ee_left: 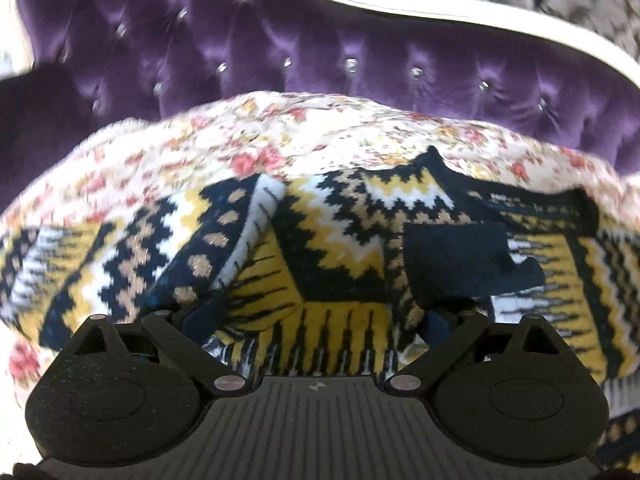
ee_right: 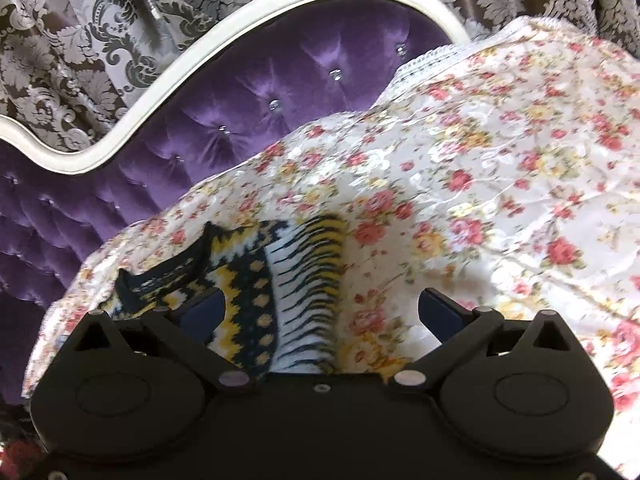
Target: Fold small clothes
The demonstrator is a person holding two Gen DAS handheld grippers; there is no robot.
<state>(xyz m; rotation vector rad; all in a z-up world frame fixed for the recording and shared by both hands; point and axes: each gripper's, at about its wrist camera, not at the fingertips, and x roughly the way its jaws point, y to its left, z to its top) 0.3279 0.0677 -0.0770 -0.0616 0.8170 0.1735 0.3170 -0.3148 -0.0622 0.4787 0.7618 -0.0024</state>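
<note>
— Purple sofa at the back, flowery cover on top. Where's the sweater?

— Left camera: it fills the space ahead of the left gripper, whose fingers are spread wide over it. Its ends are cut off.

— And the right camera?

— Only one sweater edge, by the left finger. The right gripper is spread wide too, holding nothing. It's blurry.

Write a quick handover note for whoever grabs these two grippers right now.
Left hand-held gripper: open, over the navy, yellow and white zigzag-knit garment.
Right hand-held gripper: open, at the garment's edge, holding nothing.
The garment lies on the white floral bedspread before the purple tufted velvet headboard.
Done: one flap seems turned over.
Left: remaining folds; its final shape is unclear.
</note>
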